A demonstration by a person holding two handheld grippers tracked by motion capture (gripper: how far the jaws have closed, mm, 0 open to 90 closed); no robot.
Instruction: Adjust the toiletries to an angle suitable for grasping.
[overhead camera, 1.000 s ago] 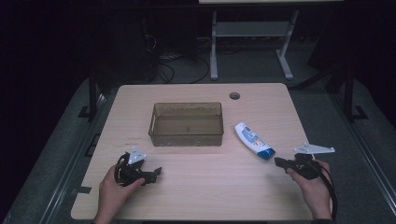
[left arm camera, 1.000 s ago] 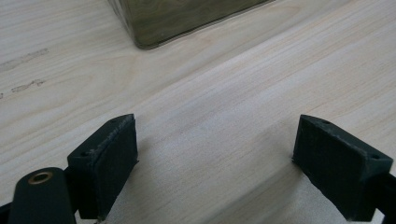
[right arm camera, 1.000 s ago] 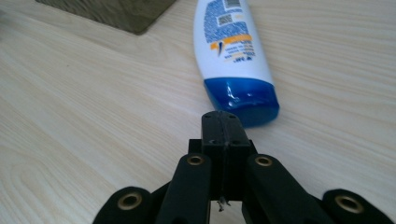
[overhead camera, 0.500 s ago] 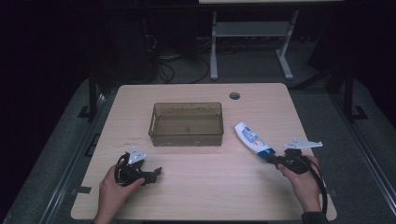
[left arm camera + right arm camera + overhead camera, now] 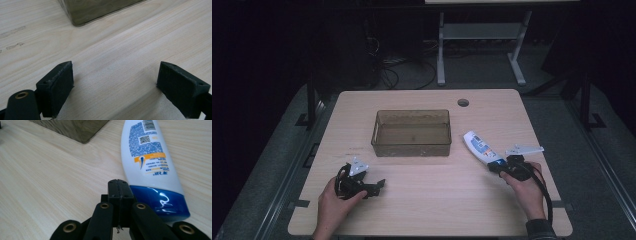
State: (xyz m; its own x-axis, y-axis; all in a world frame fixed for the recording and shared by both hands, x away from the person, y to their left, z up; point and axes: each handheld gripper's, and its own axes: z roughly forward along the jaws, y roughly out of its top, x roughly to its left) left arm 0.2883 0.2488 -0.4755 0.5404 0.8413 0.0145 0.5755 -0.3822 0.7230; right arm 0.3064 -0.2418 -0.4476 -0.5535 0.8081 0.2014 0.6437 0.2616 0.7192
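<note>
1. Since a second ago, my right gripper [image 5: 496, 166] has slid in from the right edge of the table [image 5: 422, 200] to the blue cap end of the shampoo bottle [image 5: 482, 148].
2. My left gripper [image 5: 379, 184] has stayed where it was, near the front left of the table.
3. My right gripper's jaws are pressed flat together, with nothing between them.
4. From the right gripper view, the closed jaw tips sit just beside the bottle's blue cap [image 5: 162, 203], at its left side. I cannot tell if they touch it.
5. That bottle [image 5: 147, 155] is white with small blue print, and it lies flat on the wood.
6. It lies to the right of the clear brown bin [image 5: 412, 131], close to it but apart.
7. My left gripper's jaws are spread wide, and bare wood shows between them.
8. A corner of the bin [image 5: 95, 10] sits farther ahead of my left gripper.
9. My bin stands in the middle of the table.
</note>
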